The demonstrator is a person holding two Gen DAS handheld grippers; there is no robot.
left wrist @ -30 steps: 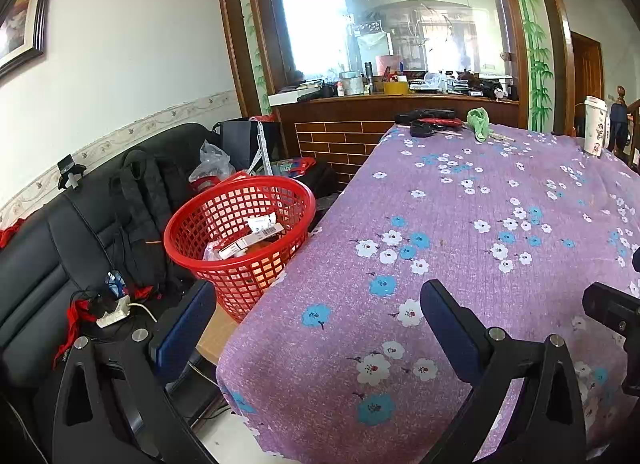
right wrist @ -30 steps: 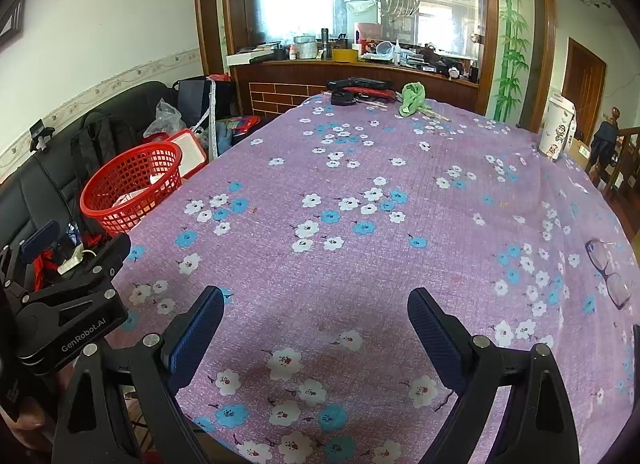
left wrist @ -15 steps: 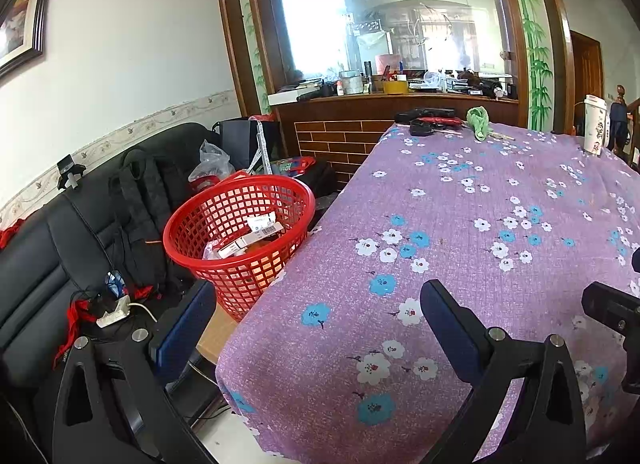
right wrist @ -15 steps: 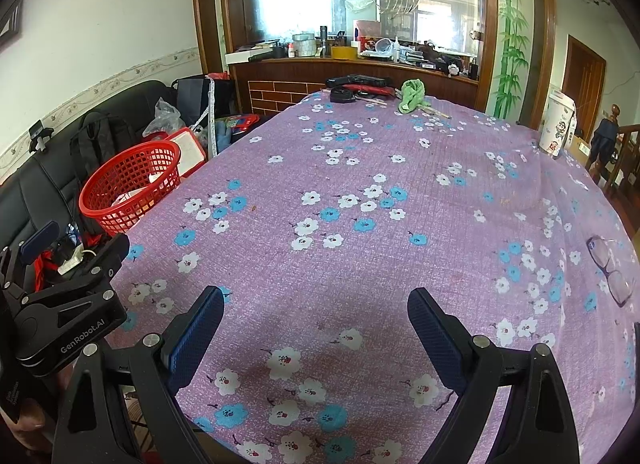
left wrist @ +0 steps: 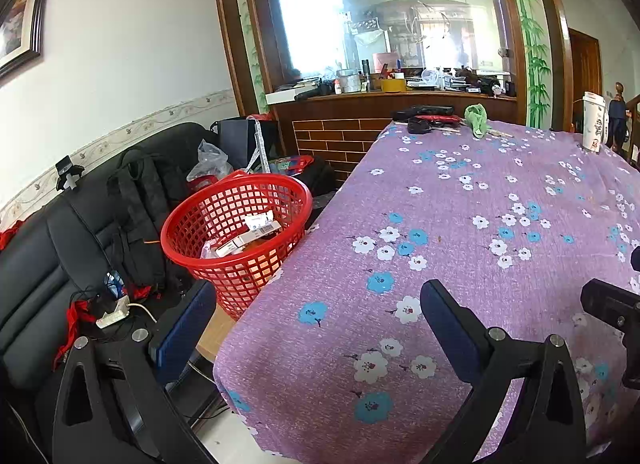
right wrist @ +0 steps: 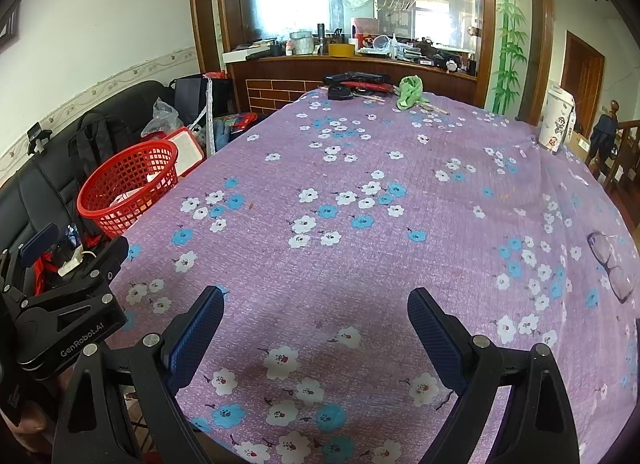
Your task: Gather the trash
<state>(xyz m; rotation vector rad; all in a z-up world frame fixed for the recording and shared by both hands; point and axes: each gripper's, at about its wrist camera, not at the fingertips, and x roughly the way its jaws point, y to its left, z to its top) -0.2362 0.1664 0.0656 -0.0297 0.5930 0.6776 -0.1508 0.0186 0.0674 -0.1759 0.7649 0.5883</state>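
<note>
A red mesh basket [left wrist: 240, 232] stands beside the table's left edge, holding white wrappers and small cartons [left wrist: 244, 238]; the right wrist view shows the same basket [right wrist: 128, 188] at left. My left gripper [left wrist: 316, 328] hangs open over the table's near-left corner, nothing between its blue pads. My right gripper [right wrist: 316, 332] is open too, low over the purple flowered tablecloth [right wrist: 360, 224], also holding nothing. The left gripper's body [right wrist: 64, 304] shows at the lower left of the right wrist view.
A green cloth [right wrist: 410, 92], black items and a red case [right wrist: 356, 84] lie at the table's far end. A white cup [right wrist: 556, 120] stands far right, glasses [right wrist: 610, 264] near the right edge. A black sofa [left wrist: 60, 248] with bags lies left of the basket.
</note>
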